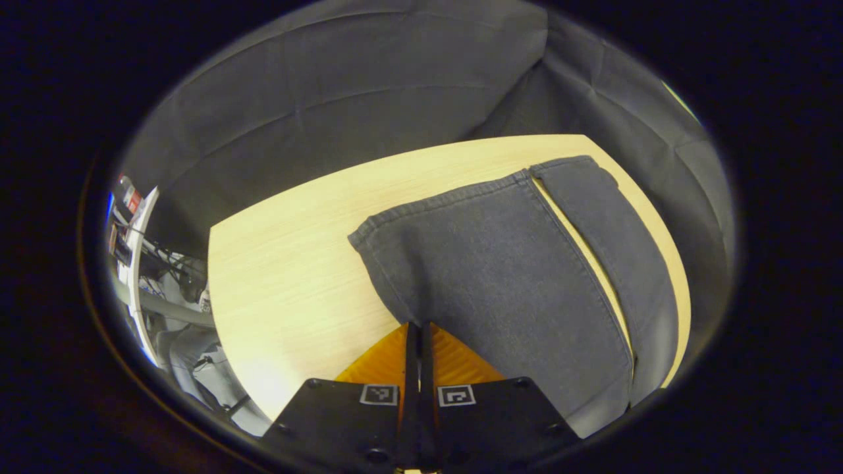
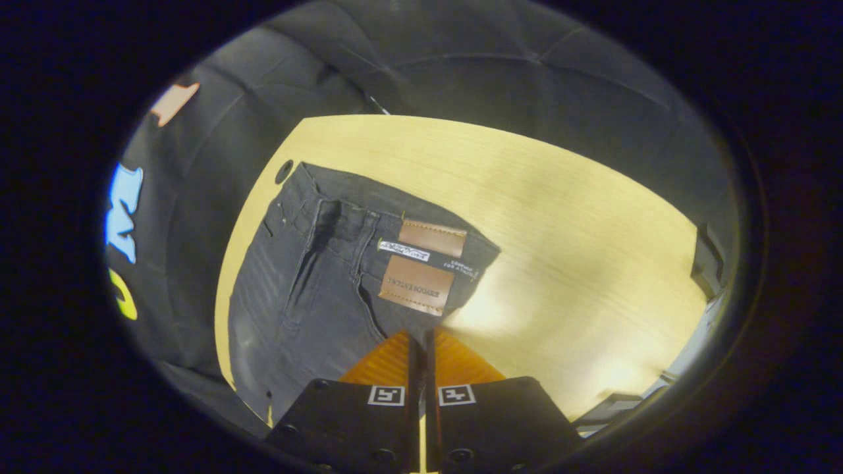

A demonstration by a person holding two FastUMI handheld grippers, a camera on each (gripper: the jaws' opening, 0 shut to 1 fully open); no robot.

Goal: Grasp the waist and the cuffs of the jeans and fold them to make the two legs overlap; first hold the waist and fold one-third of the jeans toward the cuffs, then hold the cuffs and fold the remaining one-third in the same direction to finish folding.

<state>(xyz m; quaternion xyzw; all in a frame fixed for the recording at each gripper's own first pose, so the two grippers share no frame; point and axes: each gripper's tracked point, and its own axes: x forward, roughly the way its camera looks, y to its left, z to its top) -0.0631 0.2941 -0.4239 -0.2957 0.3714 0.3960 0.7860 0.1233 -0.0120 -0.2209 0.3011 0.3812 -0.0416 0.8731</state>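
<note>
We see a pale wooden surface (image 1: 296, 276) with dark grey jeans (image 1: 500, 263) spread flat across it. In the left gripper view the two legs lie side by side, a thin strip of the surface showing between them, and the cuffs (image 1: 448, 197) reach toward the far edge of the surface. In the right gripper view the waist (image 2: 369, 230) lies near the far left corner of the surface, with a brown patch (image 2: 416, 284) and a label sewn on it. The left gripper (image 1: 419, 329) has its fingers together at the near edge of one leg; we cannot tell if cloth is pinched. The right gripper (image 2: 419, 336) is likewise closed, just beside the waist.
</note>
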